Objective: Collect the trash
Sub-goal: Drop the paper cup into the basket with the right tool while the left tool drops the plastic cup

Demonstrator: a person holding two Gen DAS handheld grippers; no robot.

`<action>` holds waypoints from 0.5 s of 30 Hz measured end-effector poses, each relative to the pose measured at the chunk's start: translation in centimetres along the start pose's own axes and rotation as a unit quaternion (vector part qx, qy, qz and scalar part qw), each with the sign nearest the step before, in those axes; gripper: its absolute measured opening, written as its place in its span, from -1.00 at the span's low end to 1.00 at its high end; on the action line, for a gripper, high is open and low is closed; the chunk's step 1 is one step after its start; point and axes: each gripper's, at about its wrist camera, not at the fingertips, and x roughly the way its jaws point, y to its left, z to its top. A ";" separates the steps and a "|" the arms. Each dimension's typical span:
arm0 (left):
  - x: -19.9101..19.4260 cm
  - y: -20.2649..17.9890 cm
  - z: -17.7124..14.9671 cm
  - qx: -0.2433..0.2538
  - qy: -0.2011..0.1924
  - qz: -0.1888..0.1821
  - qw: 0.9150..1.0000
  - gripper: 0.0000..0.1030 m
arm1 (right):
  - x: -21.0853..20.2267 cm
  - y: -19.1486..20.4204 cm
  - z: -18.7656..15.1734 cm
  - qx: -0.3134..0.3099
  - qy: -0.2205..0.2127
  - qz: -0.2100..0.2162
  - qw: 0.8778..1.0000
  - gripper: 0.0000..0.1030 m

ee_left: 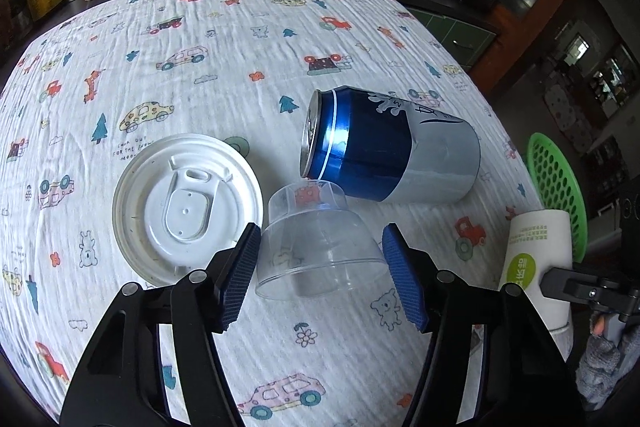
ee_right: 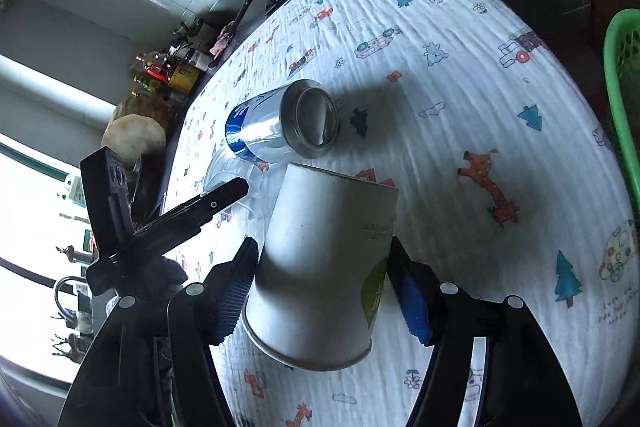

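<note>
Left gripper (ee_left: pixel 320 277) spread wide around clear plastic cup (ee_left: pixel 316 247), not touching. Right gripper (ee_right: pixel 324 291) clamped on paper cup (ee_right: pixel 320 267), near table's right edge (ee_right: pixel 592 131).

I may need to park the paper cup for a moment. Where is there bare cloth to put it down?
Free: the wide stretch of tablecloth between the can and the stove side. Crowded: near the left gripper, where the white lid, clear cup and can cluster together.
</note>
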 end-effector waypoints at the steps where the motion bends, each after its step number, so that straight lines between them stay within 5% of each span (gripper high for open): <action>1: -0.1 0.0 -0.1 0.000 -0.001 0.001 1.000 0.20 | -0.3 -0.1 -0.1 -0.003 -0.003 0.000 1.000 0.22; 15: -5.1 -1.9 -2.8 0.018 -0.040 -0.031 0.999 0.17 | -9.6 -6.8 -0.2 0.005 -0.105 -0.064 0.992 0.22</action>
